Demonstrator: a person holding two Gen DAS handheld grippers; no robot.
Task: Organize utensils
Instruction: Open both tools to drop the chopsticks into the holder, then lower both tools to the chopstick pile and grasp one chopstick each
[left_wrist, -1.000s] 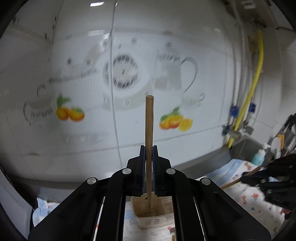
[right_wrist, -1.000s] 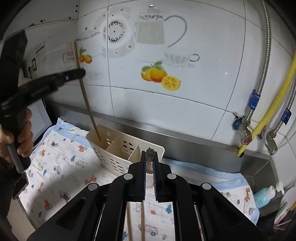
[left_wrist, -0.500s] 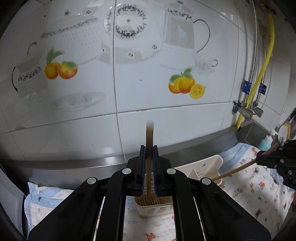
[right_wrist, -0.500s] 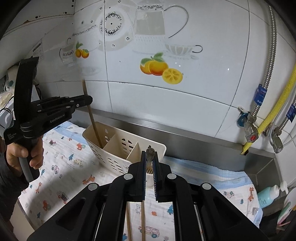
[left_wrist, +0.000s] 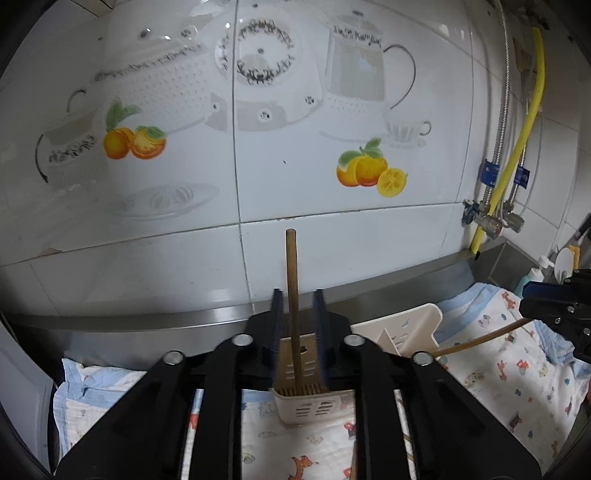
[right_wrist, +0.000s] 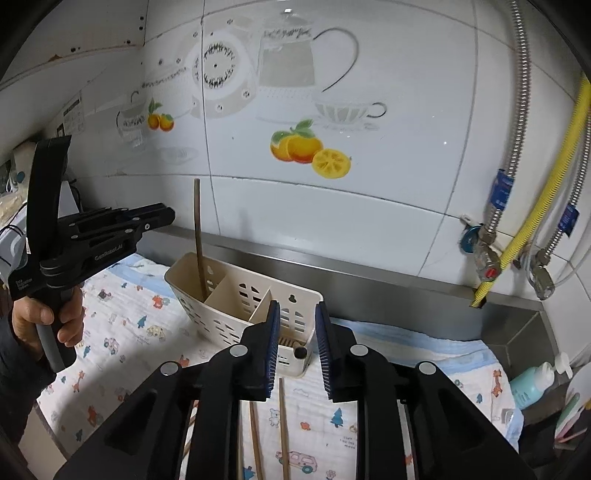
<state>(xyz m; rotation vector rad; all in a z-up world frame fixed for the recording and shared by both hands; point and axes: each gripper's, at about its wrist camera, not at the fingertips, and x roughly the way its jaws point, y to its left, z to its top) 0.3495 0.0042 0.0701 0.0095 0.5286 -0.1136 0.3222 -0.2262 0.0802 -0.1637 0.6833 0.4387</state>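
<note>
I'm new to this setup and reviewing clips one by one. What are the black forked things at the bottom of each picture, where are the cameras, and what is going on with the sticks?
No robot here: a person carries a hand-held gripper in each hand, with a fisheye camera on each looking along its two fingers. One picture looks along the left hand-held gripper, the other along the right hand-held gripper. A cream utensil basket sits on a printed cloth against a tiled wall. Both sets of jaws are opening. A wooden chopstick stands in the basket's end compartment, between the left jaws but no longer pinched. Nothing is between the right jaws. More chopsticks lie on the cloth.
</note>
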